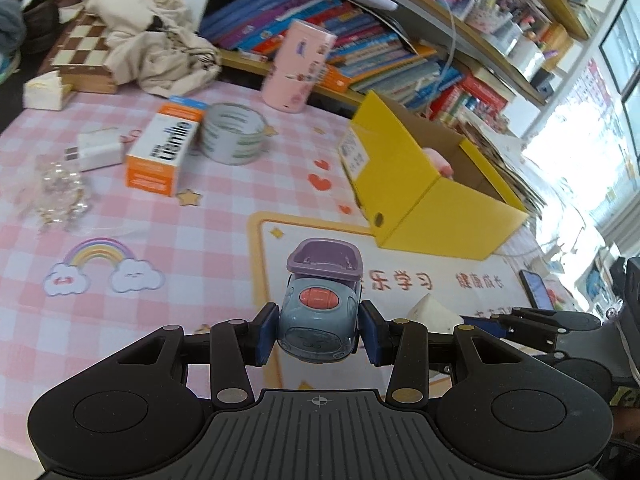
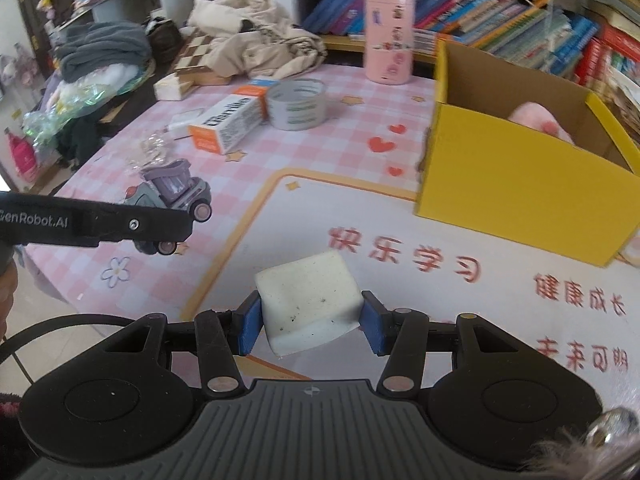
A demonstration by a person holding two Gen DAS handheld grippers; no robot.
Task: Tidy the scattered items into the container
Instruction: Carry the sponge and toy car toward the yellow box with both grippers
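Note:
My left gripper (image 1: 319, 334) is shut on a blue-and-purple toy truck (image 1: 318, 304), held above the pink mat; the truck also shows in the right wrist view (image 2: 172, 196) beside the left gripper's arm. My right gripper (image 2: 310, 326) is shut on a white foam block (image 2: 308, 306), which also shows in the left wrist view (image 1: 430, 312). The open yellow box (image 1: 420, 192) stands ahead to the right, and in the right wrist view (image 2: 516, 188) it holds a pink soft item (image 2: 540, 120).
An orange-and-white carton (image 1: 162, 148), a tape roll (image 1: 234, 134), a white charger (image 1: 98, 152), a clear crinkled wrapper (image 1: 62, 196) and a pink canister (image 1: 298, 66) lie on the checked mat. Books, cloth and a chessboard line the back.

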